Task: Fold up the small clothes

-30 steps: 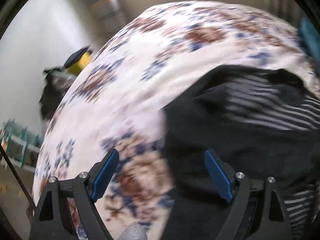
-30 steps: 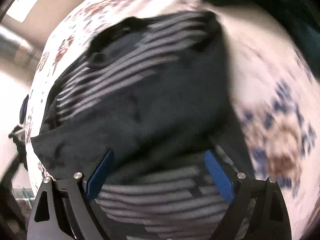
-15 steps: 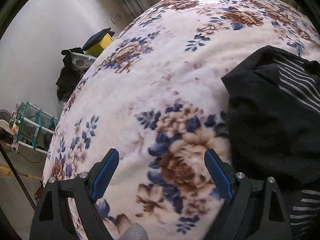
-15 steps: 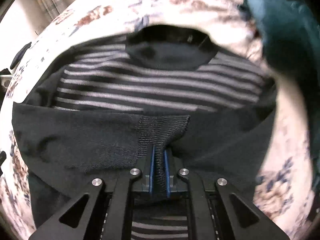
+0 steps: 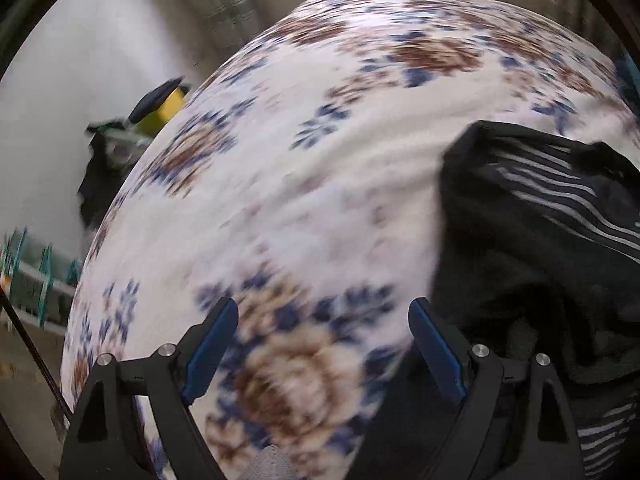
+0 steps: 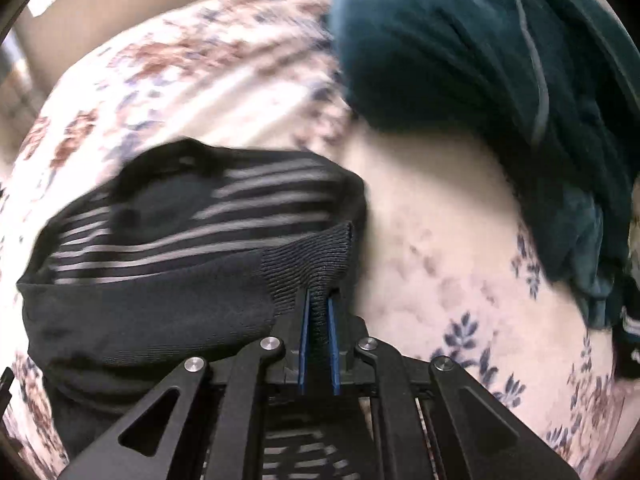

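Right gripper [image 6: 318,336]: blue pads clamped together on the ribbed cuff [image 6: 316,256] of a black striped sweater [image 6: 168,248], whose sleeve is drawn across the garment's body. Left gripper [image 5: 320,344]: jaws wide apart with nothing between them, poised above the floral bedspread [image 5: 320,168] just left of the sweater. The sweater lies on this bedspread, with a dark teal garment [image 6: 480,60] apart from it at the far right.
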`<state>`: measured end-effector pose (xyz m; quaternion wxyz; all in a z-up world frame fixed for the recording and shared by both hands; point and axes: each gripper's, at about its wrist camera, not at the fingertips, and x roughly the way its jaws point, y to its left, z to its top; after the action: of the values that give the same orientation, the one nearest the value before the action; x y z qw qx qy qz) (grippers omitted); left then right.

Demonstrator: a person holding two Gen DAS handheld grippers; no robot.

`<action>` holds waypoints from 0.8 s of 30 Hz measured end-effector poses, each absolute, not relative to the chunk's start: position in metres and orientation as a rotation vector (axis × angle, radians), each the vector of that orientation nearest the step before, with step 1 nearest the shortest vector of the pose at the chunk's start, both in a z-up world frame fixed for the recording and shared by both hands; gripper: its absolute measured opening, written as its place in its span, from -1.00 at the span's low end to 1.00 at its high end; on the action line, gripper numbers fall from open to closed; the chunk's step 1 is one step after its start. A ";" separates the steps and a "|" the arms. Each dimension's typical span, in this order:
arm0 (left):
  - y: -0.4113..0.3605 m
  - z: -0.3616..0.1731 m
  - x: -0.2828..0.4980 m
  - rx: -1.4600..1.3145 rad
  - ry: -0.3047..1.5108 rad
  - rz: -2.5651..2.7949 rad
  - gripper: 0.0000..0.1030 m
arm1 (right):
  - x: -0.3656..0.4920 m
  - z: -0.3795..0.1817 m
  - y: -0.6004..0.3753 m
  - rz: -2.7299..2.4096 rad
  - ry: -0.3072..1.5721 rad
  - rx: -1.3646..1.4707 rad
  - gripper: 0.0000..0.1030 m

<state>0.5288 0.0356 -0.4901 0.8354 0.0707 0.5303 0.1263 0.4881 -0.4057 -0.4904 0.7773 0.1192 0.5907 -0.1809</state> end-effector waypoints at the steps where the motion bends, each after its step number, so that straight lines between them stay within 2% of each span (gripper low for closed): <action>1: 0.029 -0.491 0.537 0.163 1.116 0.256 0.69 | 0.491 -0.504 -0.410 -0.382 1.340 0.270 -0.84; 2: 0.023 -0.491 0.545 0.179 1.110 0.251 0.69 | 0.493 -0.518 -0.413 -0.379 1.390 0.278 -0.82; 4: 0.017 -0.491 0.558 0.194 1.103 0.243 0.69 | 0.496 -0.528 -0.413 -0.377 1.443 0.244 -0.65; 6: 0.015 -0.492 0.570 0.194 1.114 0.232 0.69 | 0.495 -0.519 -0.410 -0.411 1.424 0.222 -0.11; 8: 0.017 -0.492 0.574 0.151 1.142 0.220 0.69 | 0.490 -0.493 -0.401 -0.395 1.335 0.258 0.13; 10: 0.028 -0.497 0.572 0.010 1.216 0.185 0.69 | 0.488 -0.469 -0.385 -0.330 1.259 0.300 0.17; 11: 0.032 -0.501 0.570 -0.055 1.252 0.179 0.69 | 0.492 -0.460 -0.369 -0.255 1.235 0.329 0.27; 15: 0.047 -0.531 0.561 -0.431 1.423 0.111 0.61 | 0.527 -0.474 -0.310 0.043 1.337 0.397 0.32; 16: 0.048 -0.537 0.560 -0.500 1.436 0.101 0.44 | 0.535 -0.480 -0.300 0.078 1.357 0.400 0.32; 17: 0.049 -0.546 0.562 -0.568 1.450 0.089 0.13 | 0.549 -0.489 -0.286 0.123 1.387 0.395 0.32; 19: 0.046 -0.558 0.569 -0.627 1.470 0.088 -0.24 | 0.567 -0.498 -0.267 0.168 1.409 0.362 0.32; 21: 0.039 -0.561 0.577 -0.588 1.478 0.106 -0.35 | 0.587 -0.508 -0.251 0.180 1.419 0.268 0.32; 23: 0.034 -0.558 0.577 -0.518 1.465 0.127 -0.86 | 0.607 -0.517 -0.236 0.171 1.430 0.165 0.32; 24: 0.035 -0.557 0.573 -0.492 1.452 0.129 -0.85 | 0.614 -0.522 -0.231 0.180 1.441 0.128 0.32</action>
<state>0.5735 0.0349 -0.5565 0.7184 -0.2225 0.6565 0.0583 0.6139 -0.2308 -0.5222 0.7458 0.0585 0.6585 0.0825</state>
